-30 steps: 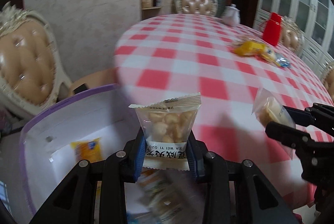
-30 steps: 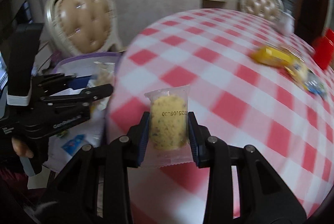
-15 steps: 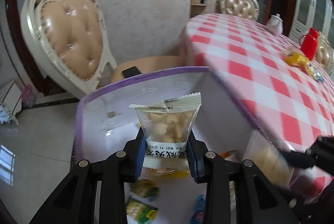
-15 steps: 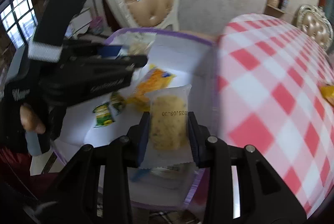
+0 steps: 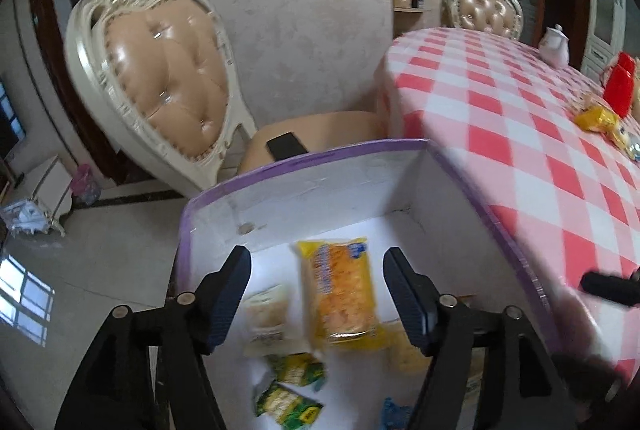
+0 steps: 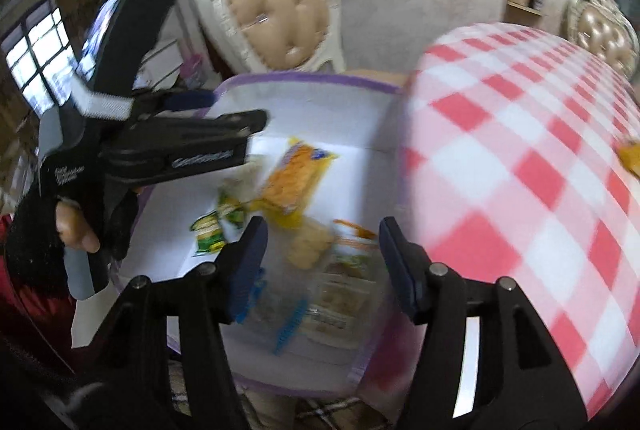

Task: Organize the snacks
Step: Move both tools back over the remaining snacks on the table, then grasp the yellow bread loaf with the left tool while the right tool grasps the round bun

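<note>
A white box with a purple rim stands beside the table and holds several snack packets. My left gripper is open and empty above it, over a yellow cracker packet and a clear nut packet. My right gripper is open and empty above the box; a round biscuit packet lies below it, blurred. The left gripper also shows in the right wrist view. Green packets lie at the box's near end.
A round table with a red-and-white checked cloth stands right of the box, with yellow snack packets, a red container and a white teapot on it. A padded chair with a phone on its seat stands behind the box.
Both grippers have opened and let go of their packets, which now lie in the box. Both have swung from the table to above the box.
</note>
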